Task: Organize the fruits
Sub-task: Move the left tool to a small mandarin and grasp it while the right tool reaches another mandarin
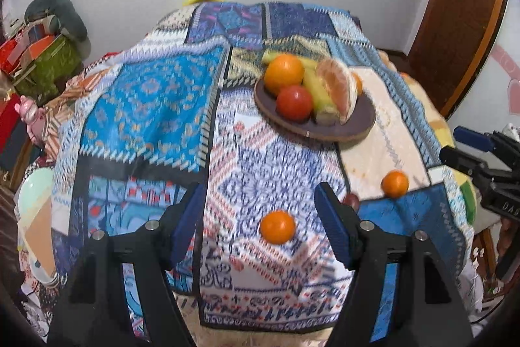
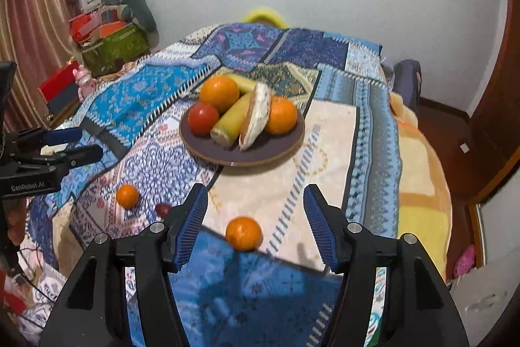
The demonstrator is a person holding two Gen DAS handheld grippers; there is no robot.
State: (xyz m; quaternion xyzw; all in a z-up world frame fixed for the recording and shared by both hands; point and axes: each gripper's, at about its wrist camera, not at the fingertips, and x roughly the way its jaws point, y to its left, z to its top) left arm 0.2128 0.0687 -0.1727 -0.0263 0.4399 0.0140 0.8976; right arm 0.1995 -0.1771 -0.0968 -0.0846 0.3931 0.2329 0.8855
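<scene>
1. Left gripper (image 1: 260, 210): jaws spread wide, holding nothing; a loose tangerine (image 1: 277, 226) lies on the patchwork cloth (image 1: 146, 106) between them.
2. Right gripper (image 2: 255, 217): jaws wide apart, empty; second tangerine (image 2: 243, 233) on the cloth between them.
3. Small dark red fruit (image 2: 162, 209) sits between the two tangerines.
4. Dark plate (image 2: 208, 148), farther back, carries oranges, a tomato (image 2: 203, 118), bananas and a pomelo wedge (image 2: 256, 116).
</scene>
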